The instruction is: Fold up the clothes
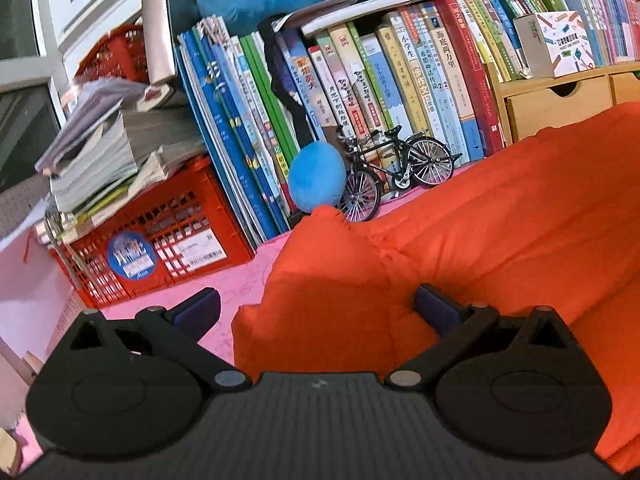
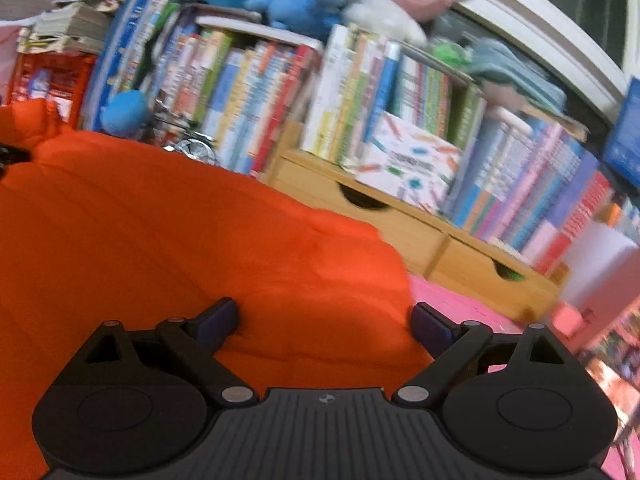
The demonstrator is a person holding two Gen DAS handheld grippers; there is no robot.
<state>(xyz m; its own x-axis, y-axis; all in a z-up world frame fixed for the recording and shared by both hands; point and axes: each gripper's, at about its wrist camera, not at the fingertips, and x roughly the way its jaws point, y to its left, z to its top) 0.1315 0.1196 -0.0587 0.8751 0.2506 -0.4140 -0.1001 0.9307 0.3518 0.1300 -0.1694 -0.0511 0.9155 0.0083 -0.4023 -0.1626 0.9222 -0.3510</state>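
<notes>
The orange padded garment [image 1: 460,248] lies in thick, puffy folds on a pink surface [image 1: 240,280]. In the left wrist view the left gripper [image 1: 318,312] has its fingers spread wide apart, holding nothing. The garment's near corner bulges up between the two fingers: the left finger [image 1: 198,312] stands over bare pink surface just beside the cloth's edge, while the right finger [image 1: 436,308] lies over the orange fabric, seemingly touching it, though real contact cannot be made out. Beyond the fingertips the garment's far corner rises to a peak close to a model bicycle [image 1: 394,172] and a blue plush ball [image 1: 316,178], which stand before a row of books [image 1: 360,92]. To the left of the fingers is a red crate [image 1: 160,248] with stacked papers on top.

The right wrist view is blurred. The right gripper [image 2: 324,320] is likewise spread wide with nothing clamped. The garment [image 2: 180,240] fills the space between and ahead of its fingers; the left one is over the cloth, and the right one sits at the garment's right edge, where orange gives way to pink surface. Ahead and right of the fingers is a wooden drawer unit [image 2: 420,232].
</notes>
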